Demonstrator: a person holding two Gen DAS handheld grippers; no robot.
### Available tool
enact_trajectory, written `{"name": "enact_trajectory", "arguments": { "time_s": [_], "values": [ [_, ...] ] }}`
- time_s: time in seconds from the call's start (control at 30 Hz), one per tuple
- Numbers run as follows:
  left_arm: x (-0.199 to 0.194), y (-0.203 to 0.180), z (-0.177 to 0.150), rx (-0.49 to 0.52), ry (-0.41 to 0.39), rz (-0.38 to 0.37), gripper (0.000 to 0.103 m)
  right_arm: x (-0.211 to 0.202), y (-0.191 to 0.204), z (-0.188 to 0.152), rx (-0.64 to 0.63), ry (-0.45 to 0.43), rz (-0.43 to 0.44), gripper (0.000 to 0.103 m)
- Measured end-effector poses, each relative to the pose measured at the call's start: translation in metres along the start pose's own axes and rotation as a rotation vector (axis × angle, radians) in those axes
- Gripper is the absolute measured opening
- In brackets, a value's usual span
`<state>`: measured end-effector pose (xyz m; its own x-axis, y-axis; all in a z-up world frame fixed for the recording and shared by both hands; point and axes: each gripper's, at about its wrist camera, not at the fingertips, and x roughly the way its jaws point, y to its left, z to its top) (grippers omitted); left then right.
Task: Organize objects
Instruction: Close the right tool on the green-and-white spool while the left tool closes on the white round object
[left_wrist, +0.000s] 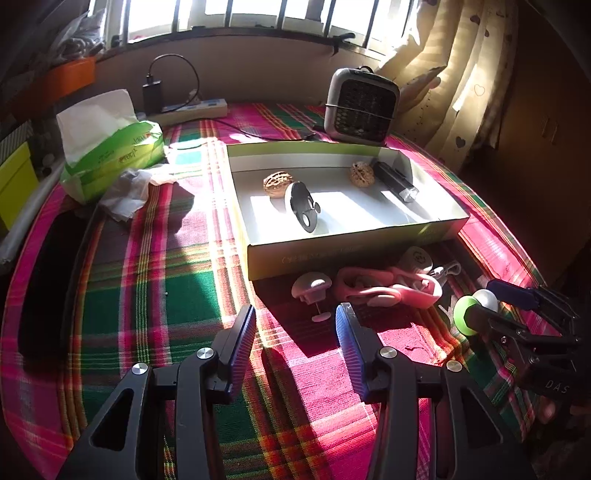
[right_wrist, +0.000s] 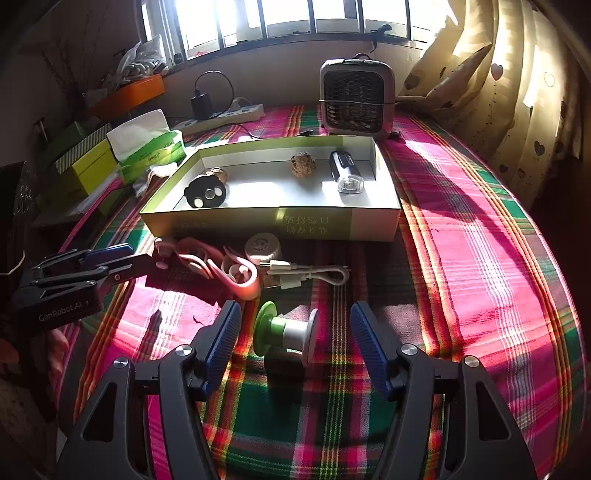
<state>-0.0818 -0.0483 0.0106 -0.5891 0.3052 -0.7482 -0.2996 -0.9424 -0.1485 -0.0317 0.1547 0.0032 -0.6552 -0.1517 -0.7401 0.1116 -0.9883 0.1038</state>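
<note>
A shallow green-sided cardboard box (left_wrist: 351, 251) (right_wrist: 258, 221) sits on the plaid cloth. In it lie two walnuts (left_wrist: 277, 183) (left_wrist: 362, 173), a black round gadget (left_wrist: 303, 206) (right_wrist: 205, 194) and a small black flashlight (left_wrist: 395, 181) (right_wrist: 345, 171). In front of the box lie pink ear-hook pieces (left_wrist: 384, 290) (right_wrist: 221, 269), a white mushroom-shaped piece (left_wrist: 310, 288), a round cap (right_wrist: 262, 247) and a white cable (right_wrist: 306, 275). A green-and-white spool (right_wrist: 286, 334) (left_wrist: 471, 310) lies on its side between the pads of my open right gripper (right_wrist: 295, 332) (left_wrist: 484, 302), touching neither. My left gripper (left_wrist: 295, 332) (right_wrist: 138, 256) is open over bare cloth, just short of the mushroom piece.
A green tissue pack (left_wrist: 110, 155) and crumpled tissue lie to the box's left. Behind the box stand a small grey fan (left_wrist: 360, 107) (right_wrist: 354, 99) and a power strip (left_wrist: 195, 107) with a charger. Yellow-green boxes (right_wrist: 88, 166) line the left edge, and a curtain (right_wrist: 517, 92) hangs on the right.
</note>
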Motion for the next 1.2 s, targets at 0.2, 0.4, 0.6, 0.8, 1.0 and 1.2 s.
{"name": "enact_trajectory", "arguments": {
  "time_s": [0.2,0.4,0.6,0.8,1.0,1.2],
  "values": [
    [0.010,-0.002,0.005,0.003,0.024,0.011,0.043,0.006,0.002,-0.003,-0.022,0.009,-0.018,0.063],
    [0.019,-0.006,0.010,0.012,0.038,0.029,0.043,0.014,-0.001,-0.004,-0.019,0.022,-0.041,0.063],
    [0.023,-0.007,0.014,0.015,0.043,0.038,0.043,0.016,-0.003,-0.004,-0.043,0.024,-0.054,0.063],
    [0.025,-0.008,0.017,0.008,0.042,0.054,0.043,0.017,-0.006,-0.003,-0.065,0.024,-0.063,0.063],
    [0.027,-0.010,0.018,0.001,0.039,0.073,0.043,0.017,-0.009,-0.002,-0.077,0.022,-0.066,0.063],
    [0.027,-0.011,0.018,-0.007,0.034,0.089,0.041,0.017,-0.010,-0.002,-0.082,0.021,-0.059,0.062]
  ]
}}
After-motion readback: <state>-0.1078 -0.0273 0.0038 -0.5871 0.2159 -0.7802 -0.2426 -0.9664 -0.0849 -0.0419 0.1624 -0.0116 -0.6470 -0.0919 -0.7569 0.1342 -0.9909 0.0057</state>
